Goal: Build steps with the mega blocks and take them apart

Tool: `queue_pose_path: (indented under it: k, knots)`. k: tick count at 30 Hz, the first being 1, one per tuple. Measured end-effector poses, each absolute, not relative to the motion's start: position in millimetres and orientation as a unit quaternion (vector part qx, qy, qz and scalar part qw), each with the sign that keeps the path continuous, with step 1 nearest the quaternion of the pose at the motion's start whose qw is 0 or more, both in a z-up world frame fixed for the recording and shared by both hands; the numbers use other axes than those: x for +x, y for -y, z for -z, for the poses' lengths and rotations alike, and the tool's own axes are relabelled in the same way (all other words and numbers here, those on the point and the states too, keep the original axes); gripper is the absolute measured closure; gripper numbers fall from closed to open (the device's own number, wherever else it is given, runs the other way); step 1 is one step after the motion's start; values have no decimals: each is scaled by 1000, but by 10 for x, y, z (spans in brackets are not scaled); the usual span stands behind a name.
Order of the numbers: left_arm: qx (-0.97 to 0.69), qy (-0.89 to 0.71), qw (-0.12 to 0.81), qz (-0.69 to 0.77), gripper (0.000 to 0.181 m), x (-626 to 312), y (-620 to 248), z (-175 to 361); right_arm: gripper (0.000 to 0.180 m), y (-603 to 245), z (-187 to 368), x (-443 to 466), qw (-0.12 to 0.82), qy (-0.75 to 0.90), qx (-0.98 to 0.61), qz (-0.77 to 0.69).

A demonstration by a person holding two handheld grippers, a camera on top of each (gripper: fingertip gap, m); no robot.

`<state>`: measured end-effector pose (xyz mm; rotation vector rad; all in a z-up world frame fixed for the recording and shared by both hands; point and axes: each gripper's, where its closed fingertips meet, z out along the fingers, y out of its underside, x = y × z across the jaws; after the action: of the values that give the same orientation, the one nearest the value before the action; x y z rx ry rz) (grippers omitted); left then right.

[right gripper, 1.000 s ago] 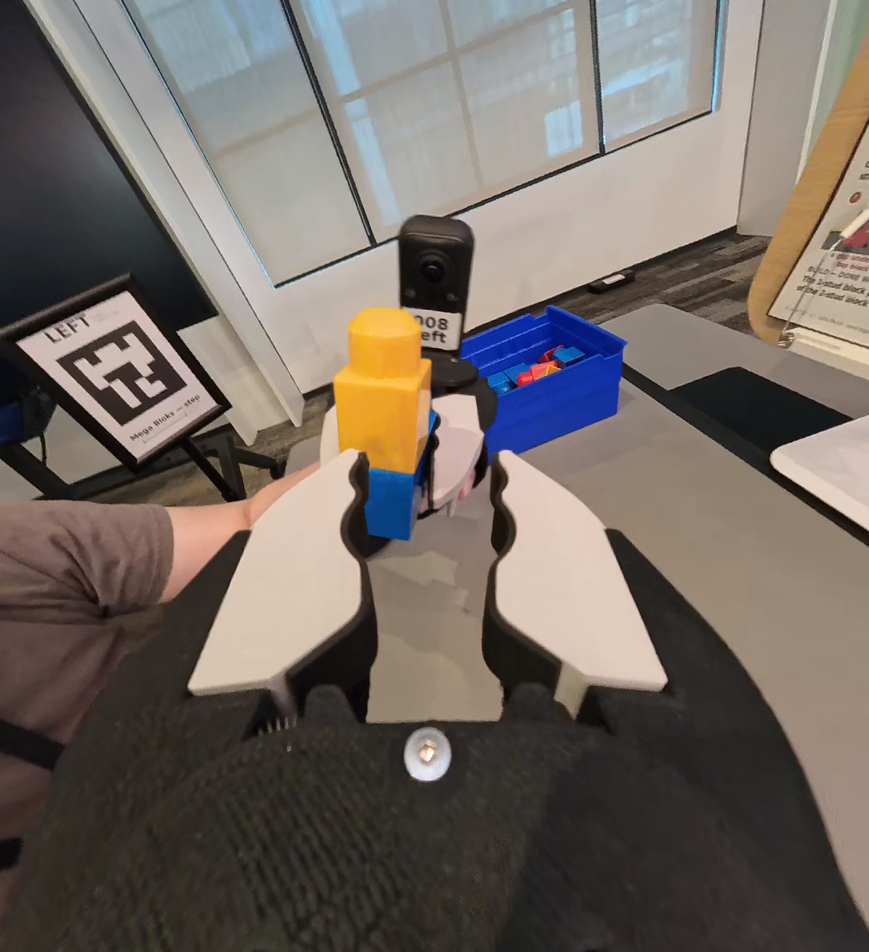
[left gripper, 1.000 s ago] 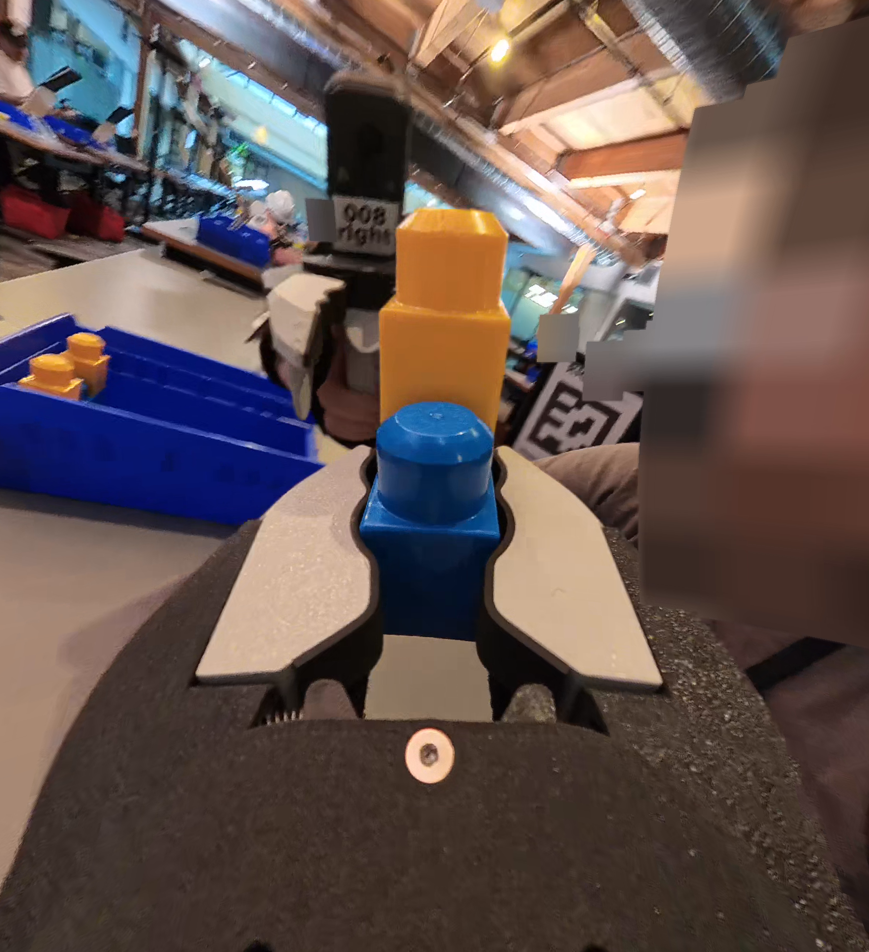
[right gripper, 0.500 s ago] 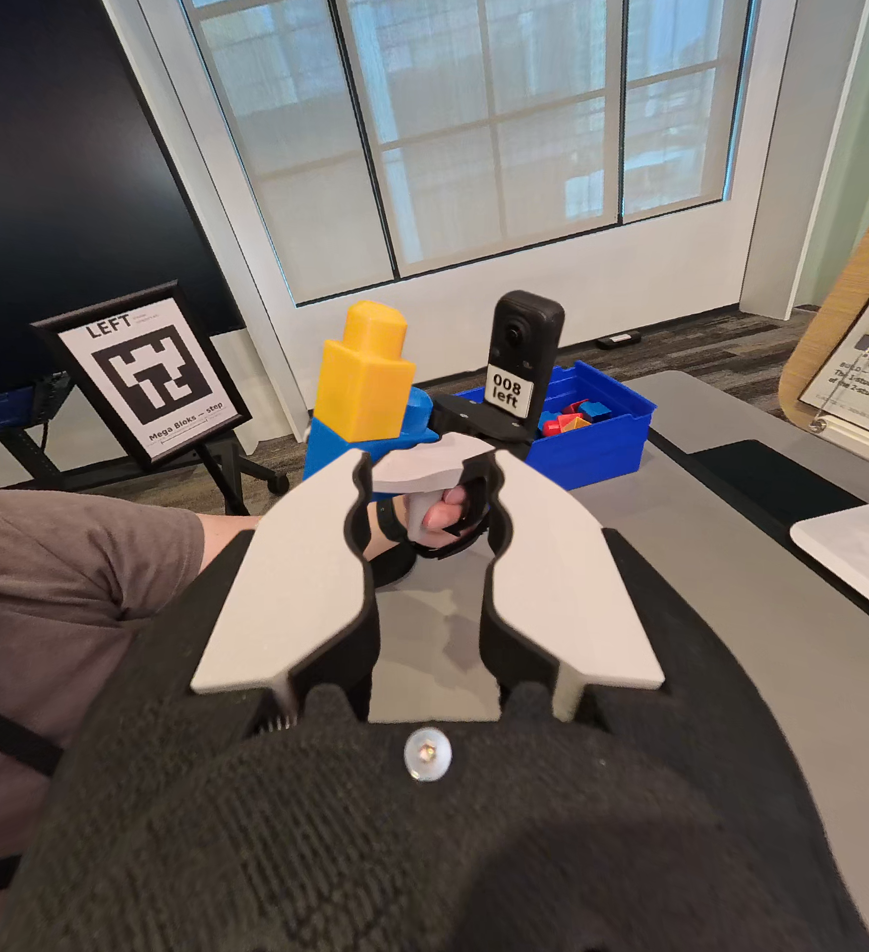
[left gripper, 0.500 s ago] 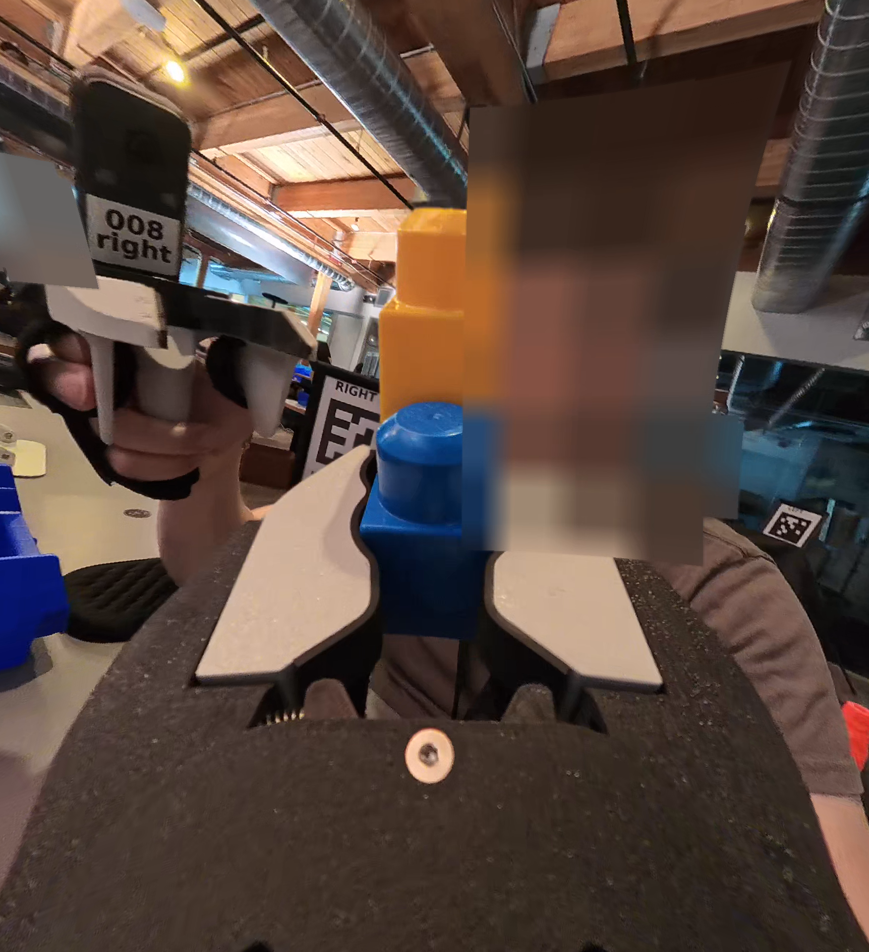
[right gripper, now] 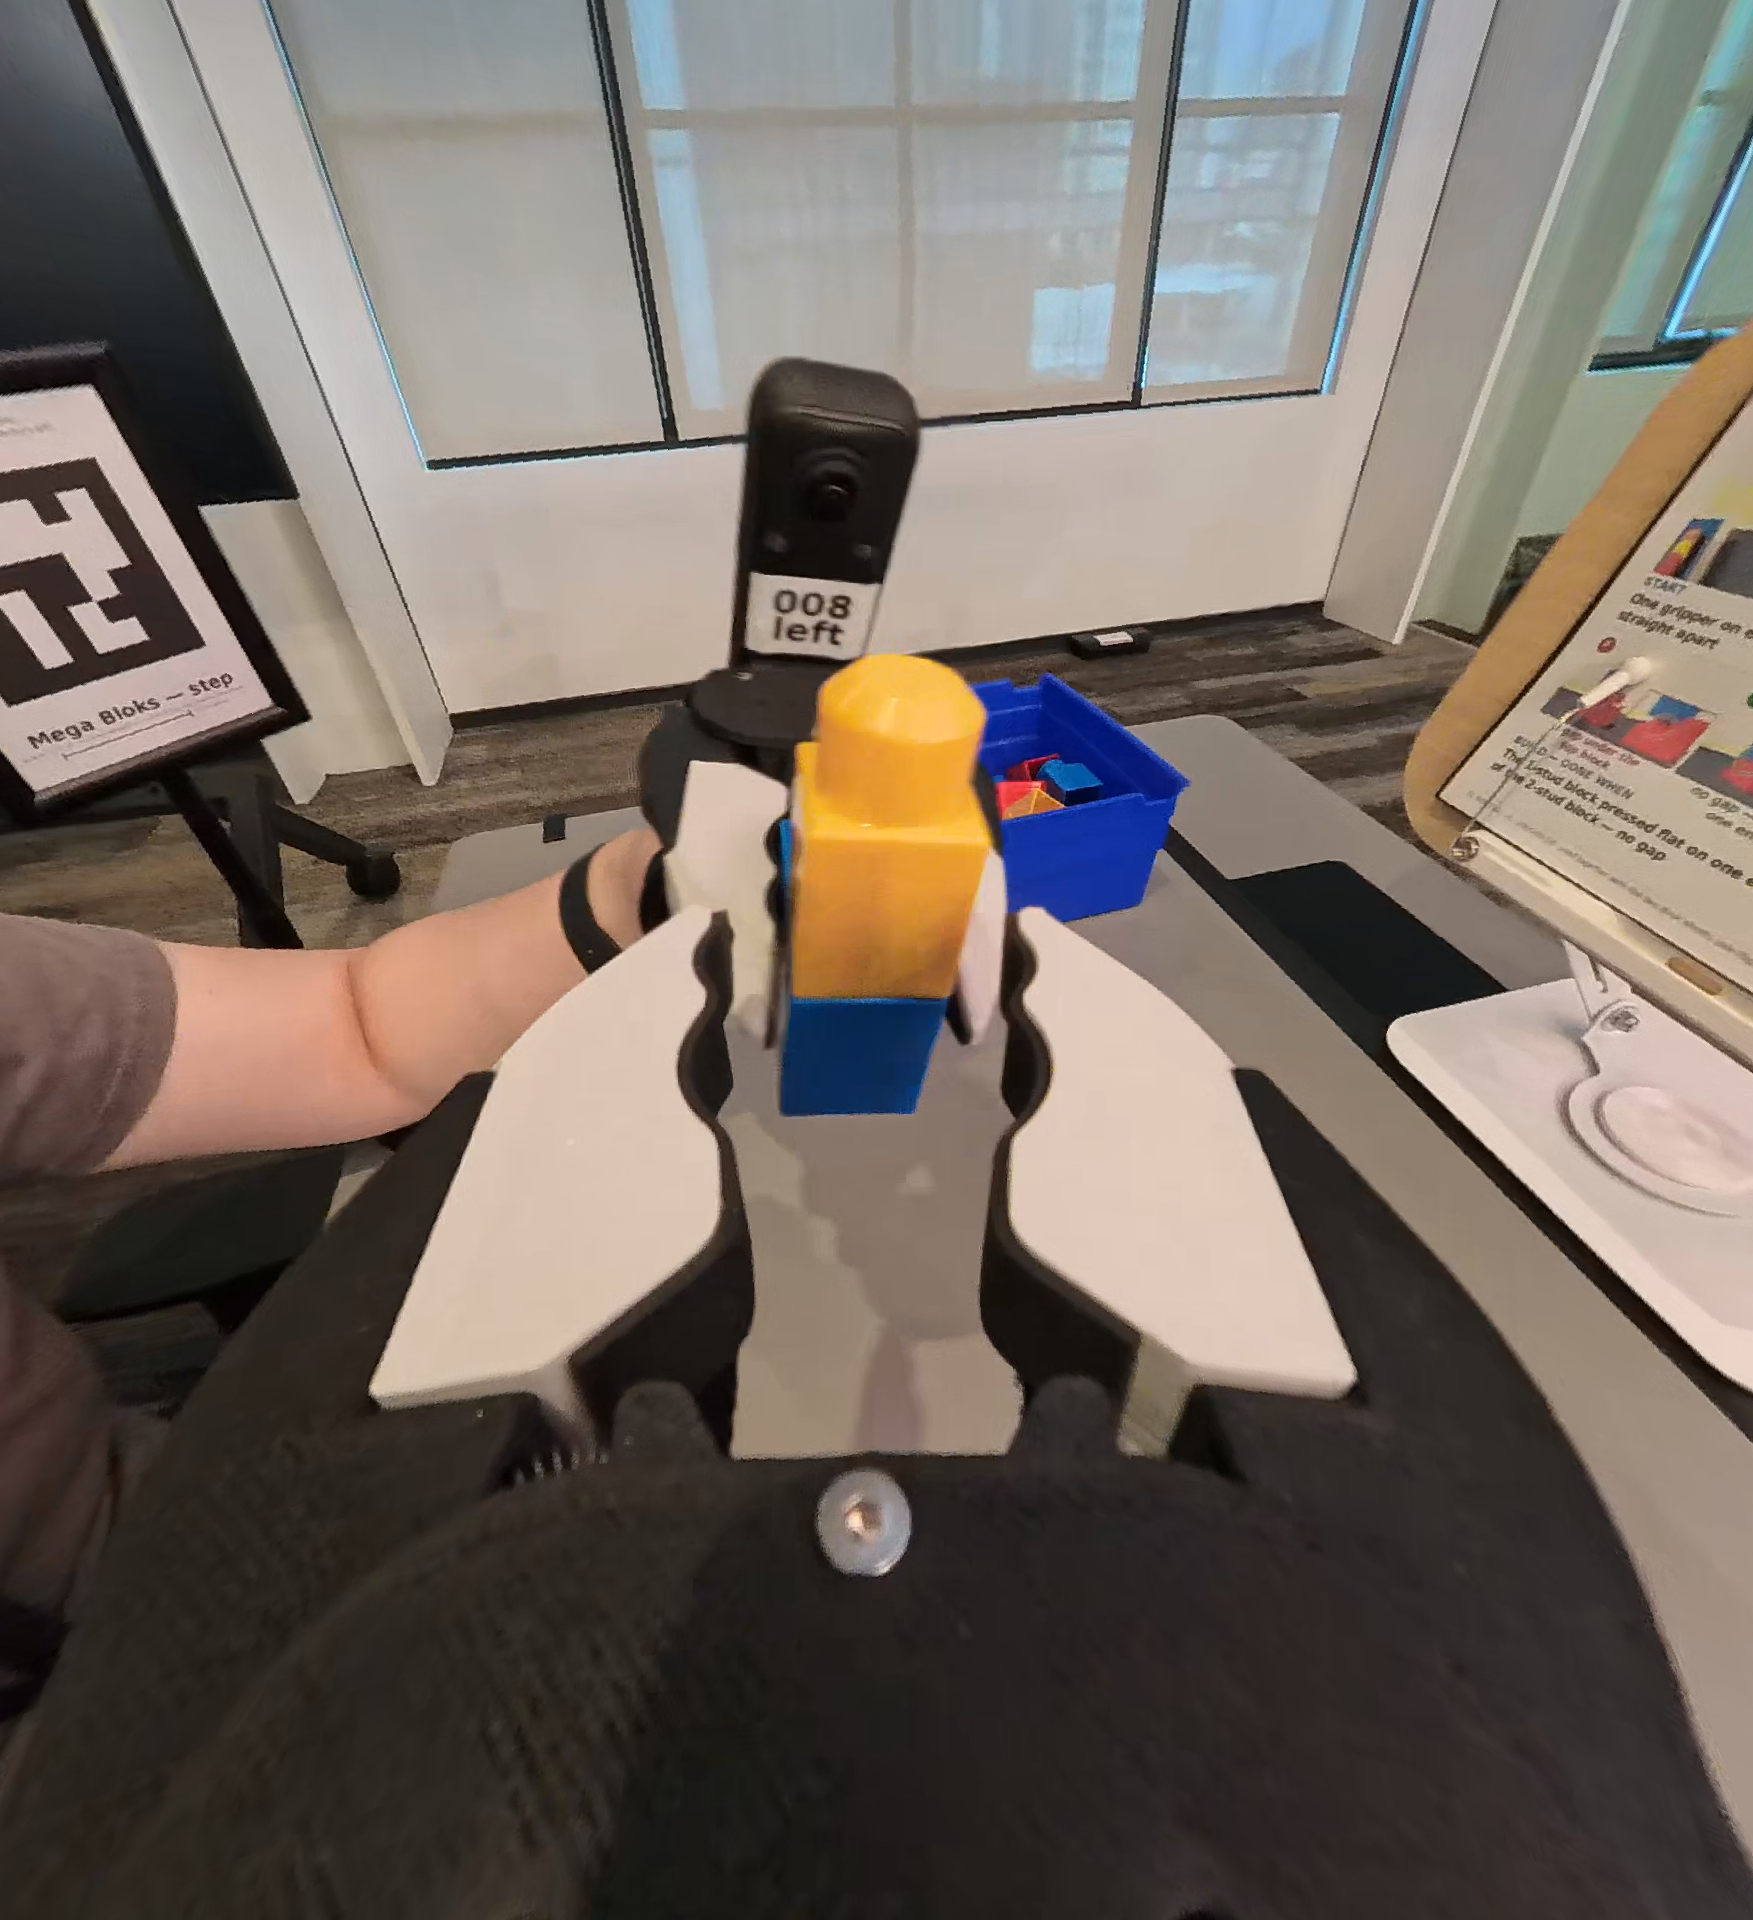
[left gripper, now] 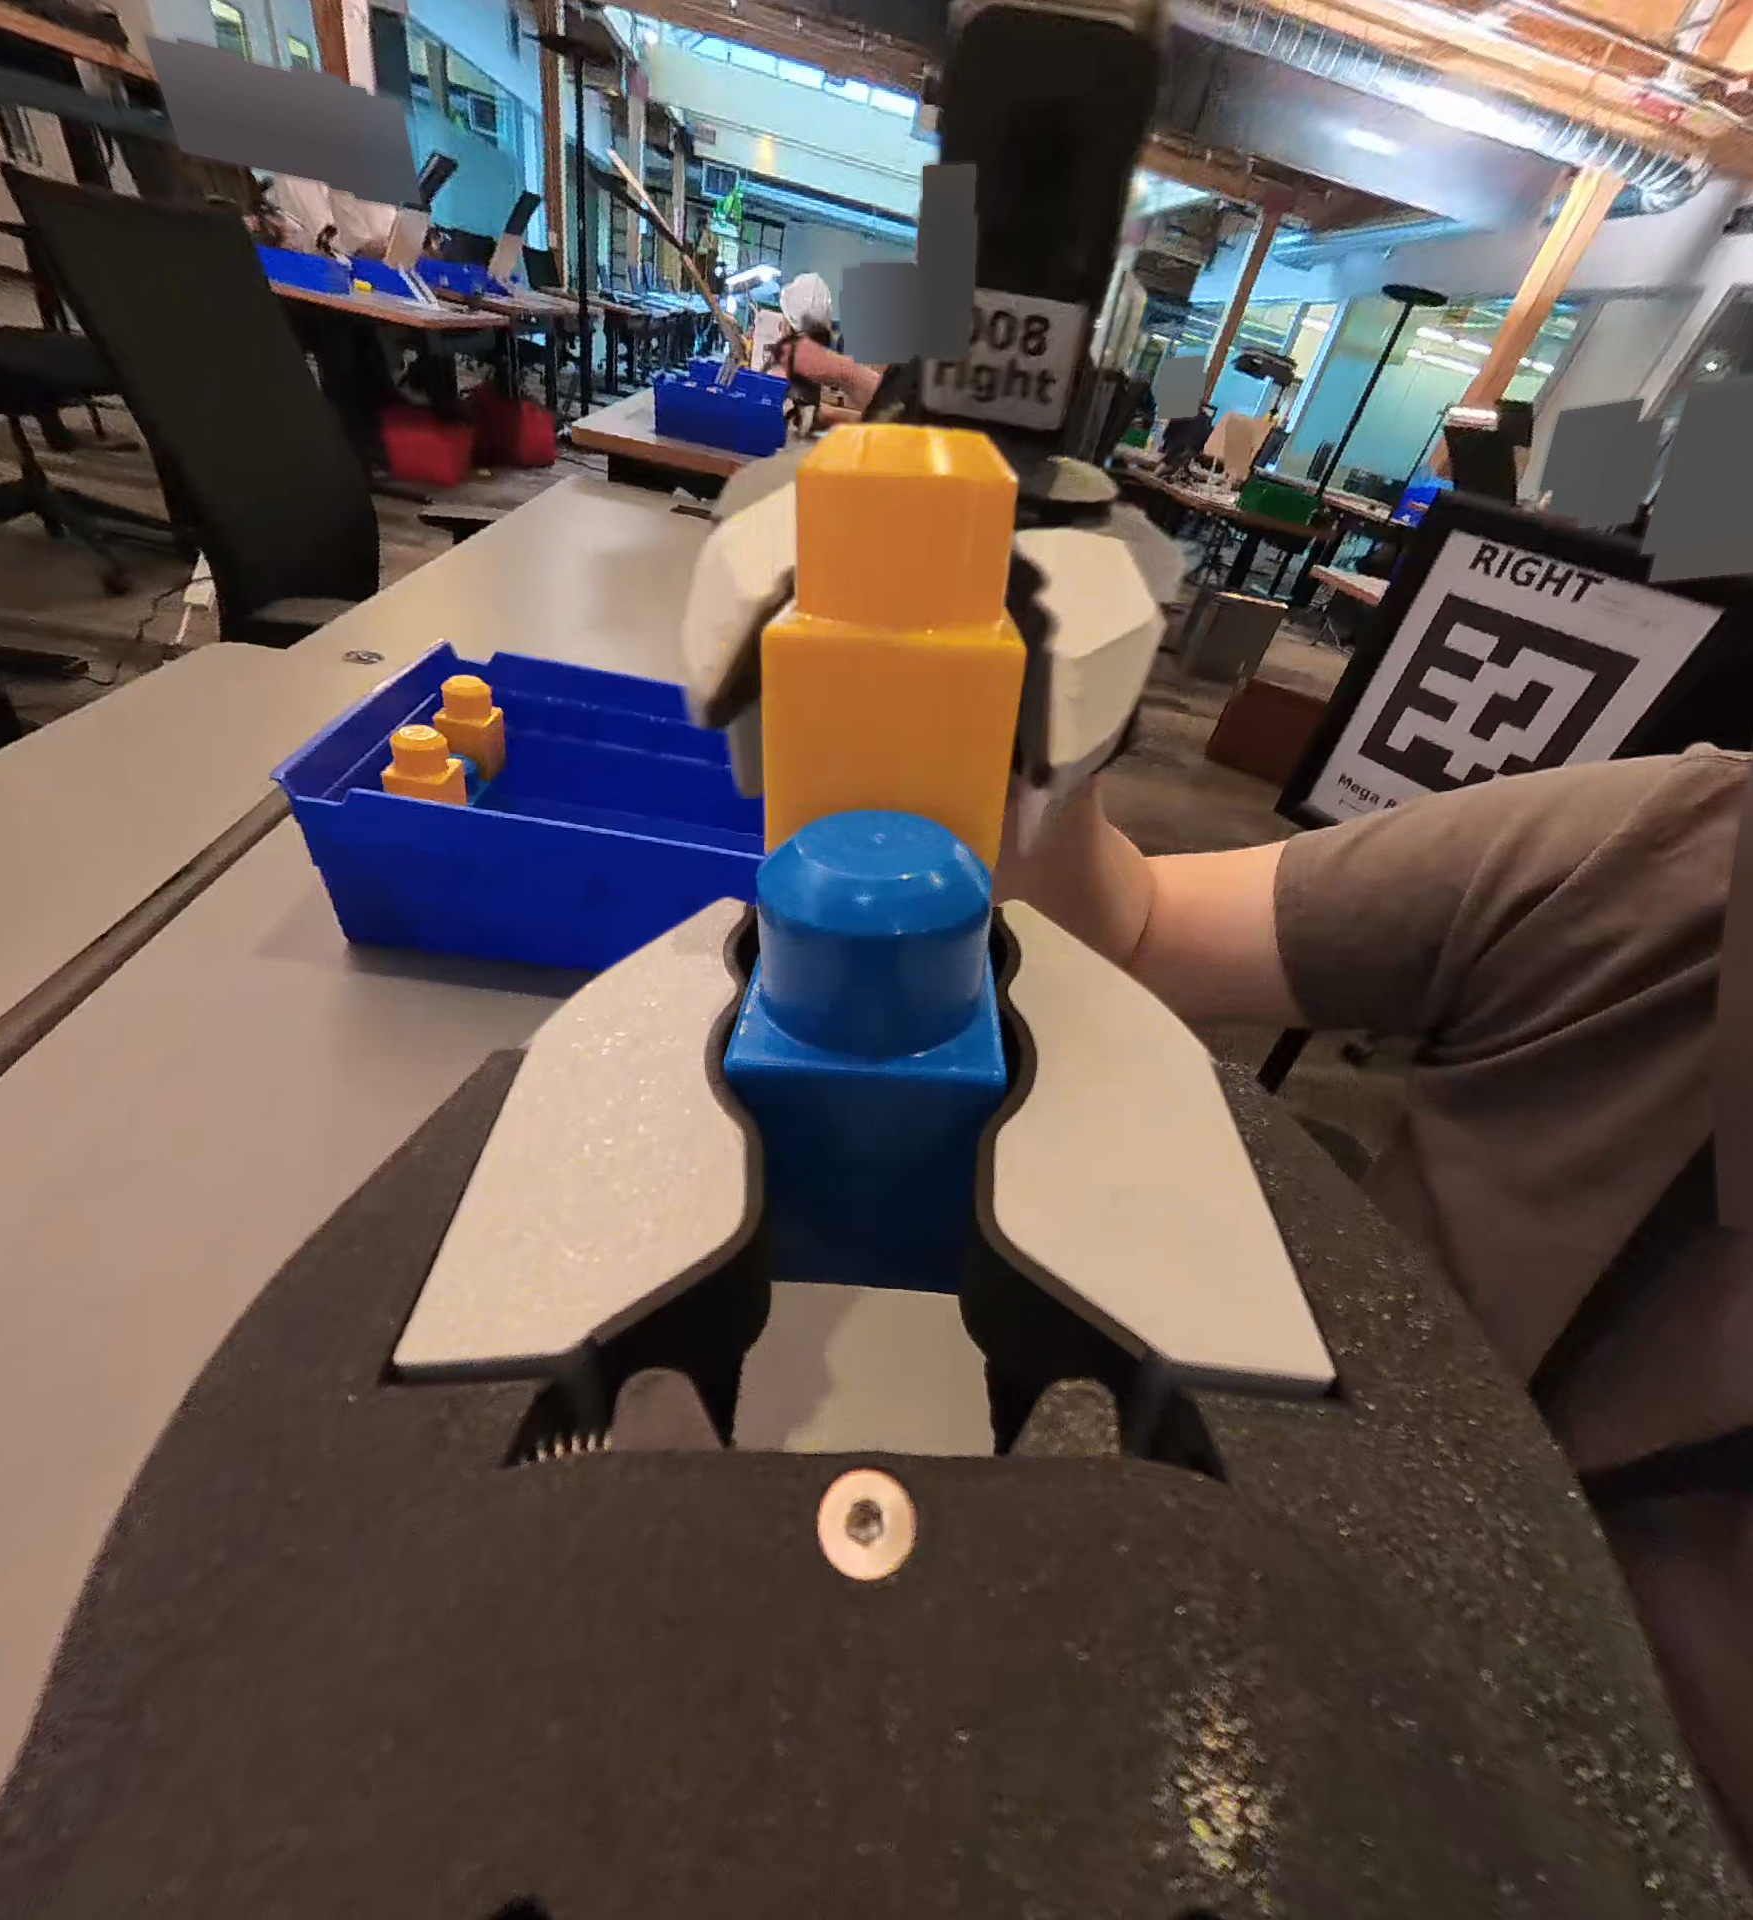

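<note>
With left gripper (left gripper: 867, 1049) jaws clamped on blue two-stud block (left gripper: 861, 1101), right gripper (right gripper: 867, 1049) jaws apart flank yellow block (right gripper: 887, 883): disassembly step, next close and pull straight apart.

The counter (right gripper: 1215, 1049) under the held blocks is free; a blue bin (right gripper: 1090, 831) behind and a white stand (right gripper: 1537, 1174) at right limit passage.

We see an orange block (left gripper: 893, 717) on a blue block (left gripper: 867, 1091), blue bins (left gripper: 539, 883), a grey worktop (left gripper: 176, 1091).
</note>
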<state>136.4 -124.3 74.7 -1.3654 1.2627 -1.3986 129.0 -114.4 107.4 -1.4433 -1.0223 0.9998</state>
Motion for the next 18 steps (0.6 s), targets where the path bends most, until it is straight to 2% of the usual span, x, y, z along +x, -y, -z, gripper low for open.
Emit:
queue_pose_path:
  k: [3,4,5,6,8,11,13,18]
  knots:
    - [-544,-508,384,547,139,1413,1286,-694,128,1123,-966,1243,499,435,-607,-439]
    - [-549,-510,385,538,139,1424,1276,-666,131,1150,-927,1223,483,446,-605,-449]
    - [-553,-516,386,528,139,1427,1266,-636,143,1172,-910,1214,475,454,-600,-457]
    - [-562,-519,385,517,137,1425,1246,-599,143,1160,-913,1221,476,453,-599,-458]
    - [-586,-529,374,488,126,1405,1198,-481,143,1102,-934,1269,485,444,-603,-452]
    - [-598,-537,371,466,132,1398,1141,-363,143,1050,-980,1359,489,432,-602,-459]
    - [-583,-522,366,503,139,1443,1177,-430,143,1058,-984,1382,479,433,-601,-472]
    - [-588,-503,358,522,140,1499,1162,-416,143,1024,-924,1442,456,444,-603,-480]
